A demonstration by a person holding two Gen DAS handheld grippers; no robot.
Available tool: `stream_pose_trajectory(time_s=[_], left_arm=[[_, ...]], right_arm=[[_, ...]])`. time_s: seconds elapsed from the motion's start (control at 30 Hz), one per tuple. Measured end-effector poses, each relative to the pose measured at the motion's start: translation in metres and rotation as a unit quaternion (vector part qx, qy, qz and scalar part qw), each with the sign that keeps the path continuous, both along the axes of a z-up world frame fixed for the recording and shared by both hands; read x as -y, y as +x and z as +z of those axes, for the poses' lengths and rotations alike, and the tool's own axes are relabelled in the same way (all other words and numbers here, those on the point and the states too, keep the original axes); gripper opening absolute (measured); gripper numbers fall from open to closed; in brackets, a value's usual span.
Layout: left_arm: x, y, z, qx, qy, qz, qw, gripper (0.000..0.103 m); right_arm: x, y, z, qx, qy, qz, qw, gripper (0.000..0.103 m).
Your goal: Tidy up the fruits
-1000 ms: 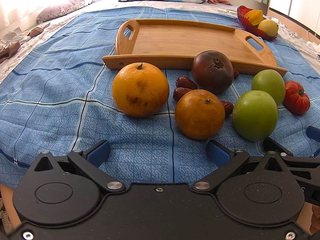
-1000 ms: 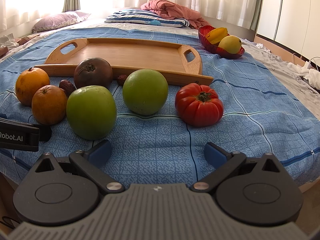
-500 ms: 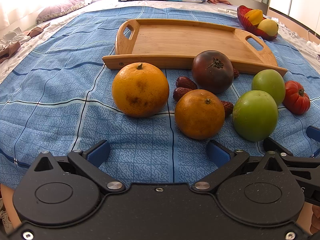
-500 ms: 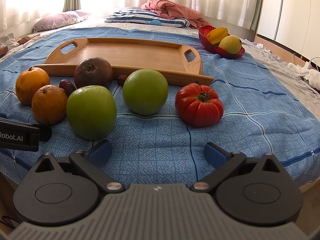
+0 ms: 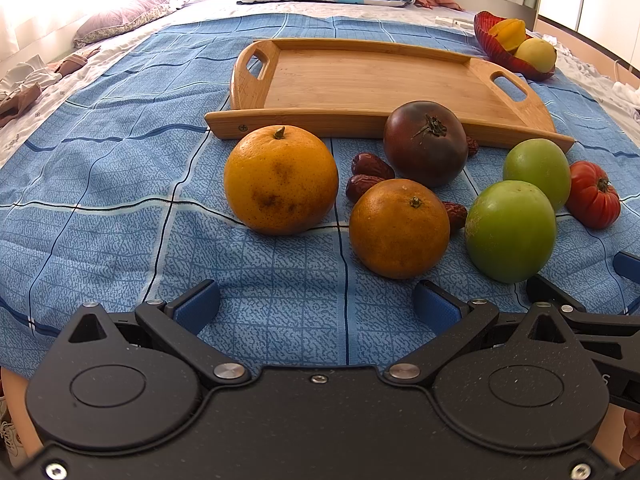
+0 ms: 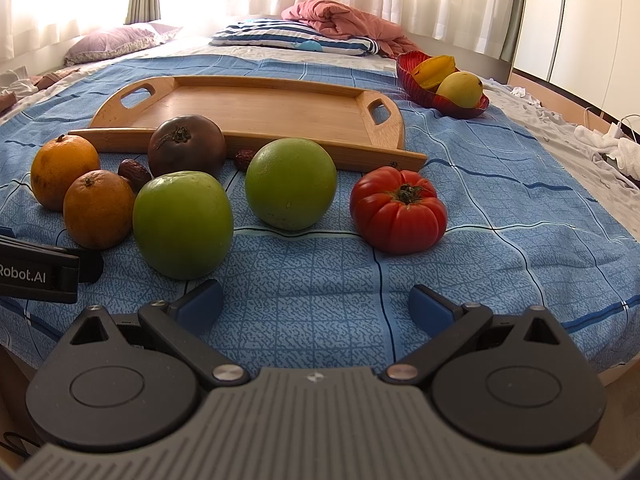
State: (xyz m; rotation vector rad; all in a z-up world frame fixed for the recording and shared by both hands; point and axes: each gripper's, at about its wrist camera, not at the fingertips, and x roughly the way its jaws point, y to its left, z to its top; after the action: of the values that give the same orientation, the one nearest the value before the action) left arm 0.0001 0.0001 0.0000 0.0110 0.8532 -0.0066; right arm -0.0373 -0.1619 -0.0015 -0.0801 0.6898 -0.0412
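Fruits lie on a blue bedspread in front of an empty wooden tray (image 5: pixel 360 80) (image 6: pixel 260 108). In the left wrist view I see a big orange (image 5: pixel 280 184), a smaller orange (image 5: pixel 398 228), a dark tomato (image 5: pixel 426 142), several dates (image 5: pixel 370 166), two green fruits (image 5: pixel 510 230) (image 5: pixel 536 168) and a red tomato (image 5: pixel 592 194). My left gripper (image 5: pixel 316 306) is open and empty, short of the oranges. My right gripper (image 6: pixel 316 304) is open and empty, short of the green fruits (image 6: pixel 182 224) (image 6: pixel 290 182) and the red tomato (image 6: pixel 398 208).
A red bowl (image 6: pixel 440 96) with yellow fruits stands at the back right beyond the tray. Pillows (image 6: pixel 296 38) and a pink blanket (image 6: pixel 344 16) lie at the head of the bed. The bed edge runs along the right. The left gripper's body (image 6: pixel 40 276) shows at the left.
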Motion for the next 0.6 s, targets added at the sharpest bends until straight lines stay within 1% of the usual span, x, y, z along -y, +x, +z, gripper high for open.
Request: stream_pose_trajectory(time_s=[0.6], left_arm=[[-0.0002, 0.0, 0.0001, 0.0, 0.0, 0.001, 1.0, 0.103]], right_arm=[[-0.0001, -0.0001, 0.0006, 0.004, 0.006, -0.001, 1.0, 0.103]])
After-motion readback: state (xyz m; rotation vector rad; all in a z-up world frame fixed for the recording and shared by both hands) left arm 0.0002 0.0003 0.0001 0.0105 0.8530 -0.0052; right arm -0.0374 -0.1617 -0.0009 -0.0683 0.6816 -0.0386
